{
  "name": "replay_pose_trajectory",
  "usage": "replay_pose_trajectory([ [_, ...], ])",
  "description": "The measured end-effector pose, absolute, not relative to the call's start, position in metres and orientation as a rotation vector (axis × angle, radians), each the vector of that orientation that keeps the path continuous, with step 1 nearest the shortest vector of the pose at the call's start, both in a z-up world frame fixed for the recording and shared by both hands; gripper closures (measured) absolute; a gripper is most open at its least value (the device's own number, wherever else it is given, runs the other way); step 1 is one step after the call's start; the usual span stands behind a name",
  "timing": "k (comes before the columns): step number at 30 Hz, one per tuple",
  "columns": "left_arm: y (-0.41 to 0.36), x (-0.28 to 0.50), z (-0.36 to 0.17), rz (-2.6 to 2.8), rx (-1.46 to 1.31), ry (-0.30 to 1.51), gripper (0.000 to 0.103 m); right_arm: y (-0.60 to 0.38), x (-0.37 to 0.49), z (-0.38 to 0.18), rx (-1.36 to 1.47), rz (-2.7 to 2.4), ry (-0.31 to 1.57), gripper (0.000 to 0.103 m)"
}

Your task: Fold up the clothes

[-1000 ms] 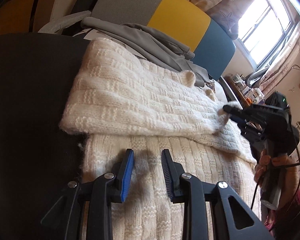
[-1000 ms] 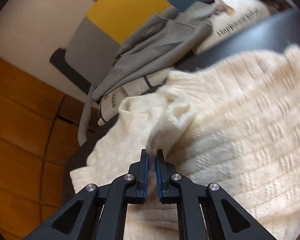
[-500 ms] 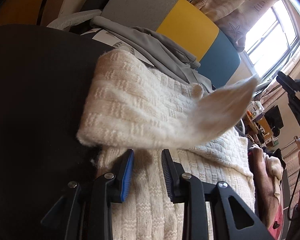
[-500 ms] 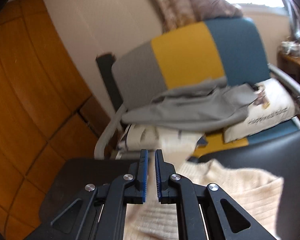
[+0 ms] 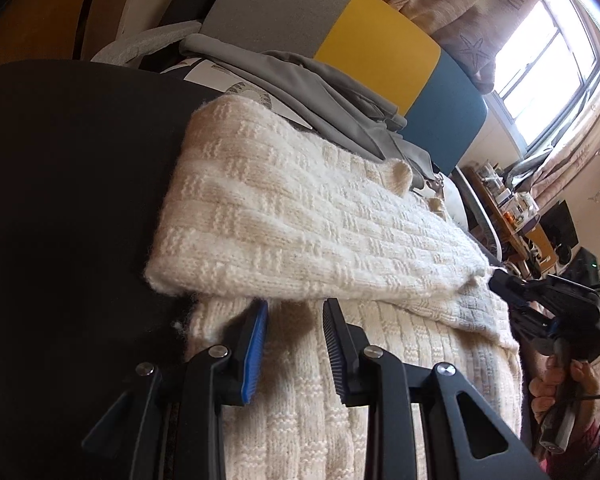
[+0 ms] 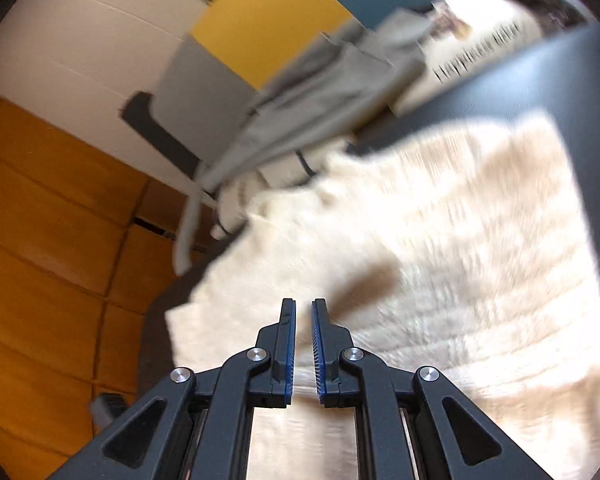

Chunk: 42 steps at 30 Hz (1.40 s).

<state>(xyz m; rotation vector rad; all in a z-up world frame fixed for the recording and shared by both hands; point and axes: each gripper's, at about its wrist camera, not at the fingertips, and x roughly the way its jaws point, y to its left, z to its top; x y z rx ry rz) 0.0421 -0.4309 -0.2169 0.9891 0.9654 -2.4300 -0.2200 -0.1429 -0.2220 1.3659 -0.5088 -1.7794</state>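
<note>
A cream knit sweater (image 5: 320,220) lies on a black table (image 5: 60,200), its upper part folded flat over the lower part. My left gripper (image 5: 296,340) is open just above the lower layer, right at the folded edge, with nothing between its fingers. My right gripper (image 5: 494,278), held by a hand (image 5: 556,380), has its tip at the right corner of the folded layer. In the blurred right wrist view the right gripper (image 6: 304,312) shows only a narrow gap over the sweater (image 6: 440,240), and the pinched cloth is hard to make out.
Behind the table stands a grey, yellow and blue chair (image 5: 376,52) with a grey garment (image 5: 300,88) and a printed pillow (image 6: 480,48) on it. A cluttered desk (image 5: 512,208) and a window (image 5: 548,52) are at the right. Wood panelling (image 6: 40,240) lies to the left.
The right gripper swung the sweater's corner up into the air half a second ago and has brought it back down flat. The left gripper stayed open in place.
</note>
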Motion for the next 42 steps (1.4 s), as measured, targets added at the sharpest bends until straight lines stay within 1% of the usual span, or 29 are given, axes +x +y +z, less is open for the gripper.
replay_pose_trajectory([
  [2,-0.429,0.042,-0.217,-2.435,0.998,0.940,0.075,-0.145,-0.222,-0.241,1.392,-1.730,-0.612,0.093],
  [3,-0.428,0.042,-0.217,-2.438,1.001,0.924,0.075,-0.147,-0.224,-0.247,1.399,-1.730,-0.633,0.093],
  [9,-0.421,0.041,-0.215,-2.433,1.029,0.834,0.075,-0.170,-0.230,-0.264,1.371,-1.731,-0.731,0.093],
  [11,-0.419,0.041,-0.215,-2.432,1.030,0.823,0.075,-0.177,-0.232,-0.264,1.357,-1.742,-0.731,0.093],
  [14,-0.417,0.041,-0.215,-2.431,1.033,0.811,0.075,-0.191,-0.235,-0.255,1.365,-1.811,-0.602,0.093],
  [15,-0.417,0.041,-0.214,-2.430,1.035,0.808,0.075,-0.194,-0.234,-0.251,1.366,-1.835,-0.555,0.096],
  [16,-0.416,0.042,-0.214,-2.430,1.035,0.807,0.075,-0.197,-0.233,-0.246,1.361,-1.862,-0.505,0.097],
  [18,-0.415,0.043,-0.213,-2.435,1.025,0.813,0.075,-0.202,-0.229,-0.234,1.332,-1.926,-0.395,0.102],
  [21,-0.416,0.047,-0.213,-2.449,1.002,0.861,0.075,-0.206,-0.225,-0.208,1.265,-1.959,-0.297,0.102],
  [26,-0.432,0.062,-0.220,-2.414,0.910,1.097,0.075,-0.214,-0.217,-0.149,1.110,-1.957,-0.213,0.102],
  [28,-0.434,0.064,-0.220,-2.403,0.901,1.126,0.075,-0.217,-0.214,-0.123,1.037,-1.957,-0.200,0.103],
  [30,-0.433,0.063,-0.220,-2.401,0.908,1.111,0.075,-0.218,-0.213,-0.100,0.975,-1.974,-0.182,0.103],
  [32,-0.431,0.062,-0.220,-2.398,0.914,1.097,0.075,-0.212,-0.217,-0.090,0.983,-1.945,-0.204,0.102],
  [33,-0.431,0.061,-0.220,-2.396,0.918,1.090,0.075,-0.207,-0.219,-0.091,1.009,-1.913,-0.234,0.102],
  [36,-0.429,0.059,-0.219,-2.392,0.927,1.068,0.075,-0.186,-0.223,-0.125,1.133,-1.845,-0.321,0.100],
  [39,-0.428,0.058,-0.219,-2.395,0.933,1.053,0.075,-0.176,-0.225,-0.176,1.300,-1.762,-0.381,0.100],
  [42,-0.428,0.058,-0.220,-2.401,0.934,1.053,0.075,-0.175,-0.227,-0.223,1.410,-1.689,-0.472,0.099],
])
